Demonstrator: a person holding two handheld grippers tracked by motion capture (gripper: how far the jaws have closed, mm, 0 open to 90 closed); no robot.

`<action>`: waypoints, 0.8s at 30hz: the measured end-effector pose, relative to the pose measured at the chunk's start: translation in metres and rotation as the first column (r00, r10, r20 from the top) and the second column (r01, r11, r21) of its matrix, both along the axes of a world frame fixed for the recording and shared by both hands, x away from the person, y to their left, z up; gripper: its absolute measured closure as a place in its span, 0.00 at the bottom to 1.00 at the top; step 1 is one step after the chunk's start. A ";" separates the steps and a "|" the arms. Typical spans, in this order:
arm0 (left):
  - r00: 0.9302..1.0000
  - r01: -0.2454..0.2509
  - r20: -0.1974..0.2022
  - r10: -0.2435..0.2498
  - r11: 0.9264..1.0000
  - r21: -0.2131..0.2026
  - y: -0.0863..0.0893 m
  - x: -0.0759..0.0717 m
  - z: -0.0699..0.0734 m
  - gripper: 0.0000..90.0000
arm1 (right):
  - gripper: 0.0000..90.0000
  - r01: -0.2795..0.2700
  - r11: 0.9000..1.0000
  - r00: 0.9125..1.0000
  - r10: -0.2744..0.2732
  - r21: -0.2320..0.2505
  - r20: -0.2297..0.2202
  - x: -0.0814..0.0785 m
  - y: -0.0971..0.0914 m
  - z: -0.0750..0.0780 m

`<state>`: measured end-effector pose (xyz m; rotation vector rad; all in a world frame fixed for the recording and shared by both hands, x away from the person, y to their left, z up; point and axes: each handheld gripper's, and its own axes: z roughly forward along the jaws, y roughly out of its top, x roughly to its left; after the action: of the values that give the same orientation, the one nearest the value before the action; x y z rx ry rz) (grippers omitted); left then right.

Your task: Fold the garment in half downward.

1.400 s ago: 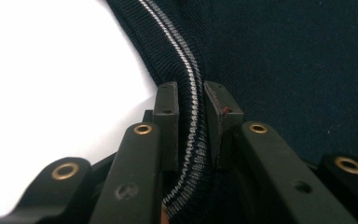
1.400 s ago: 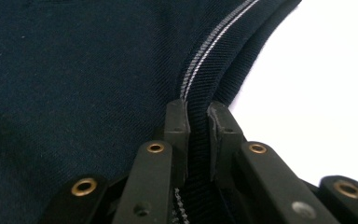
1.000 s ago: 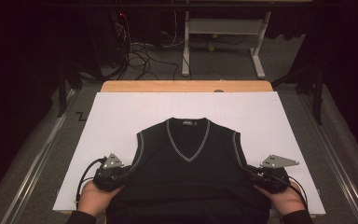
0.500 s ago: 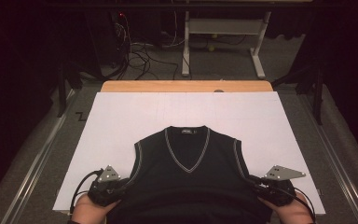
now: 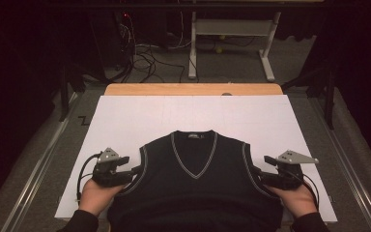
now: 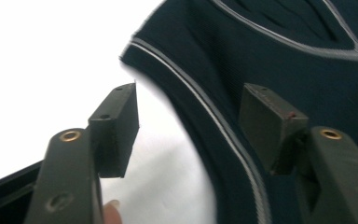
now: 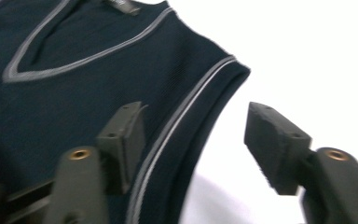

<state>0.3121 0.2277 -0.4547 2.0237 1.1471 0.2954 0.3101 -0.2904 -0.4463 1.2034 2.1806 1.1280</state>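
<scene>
A dark navy sleeveless V-neck vest with grey trim lies flat, front up, on the white sheet. Its hem reaches the near edge. My left gripper is at the vest's left armhole, my right gripper at the right one. In the left gripper view the left gripper has just been opening, and the trimmed armhole edge lies below the gap, untouched by the pads. In the right gripper view the right gripper has likewise just been opening over the other armhole edge, with no pad pressing on it.
The white sheet covers a wooden table whose far edge shows. Metal rails run along both sides. Beyond the table are loose cables on the floor and a white desk frame.
The vest has slid a little toward the near edge. Both grippers, shut on its armhole edges before, have let go, opened and lifted slightly.
</scene>
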 end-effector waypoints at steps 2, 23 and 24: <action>1.000 -0.003 -0.009 0.003 1.000 -0.011 0.000 0.006 -0.001 0.37 | 0.35 0.002 1.000 1.000 -0.001 0.006 -0.007 0.006 0.001 0.000; 0.995 -0.088 -0.057 0.086 0.995 -0.049 -0.008 0.066 -0.001 0.00 | 0.00 0.056 0.998 0.995 -0.057 -0.016 -0.078 0.068 0.019 -0.007; 0.995 -0.090 -0.057 0.087 0.995 -0.045 -0.010 0.068 -0.001 0.00 | 0.00 0.056 0.998 0.995 -0.057 -0.014 -0.084 0.070 0.020 -0.008</action>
<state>0.3797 0.2179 -0.4562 1.9535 1.2688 0.2556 0.3800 -0.2704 -0.4541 1.3217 2.1962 1.0586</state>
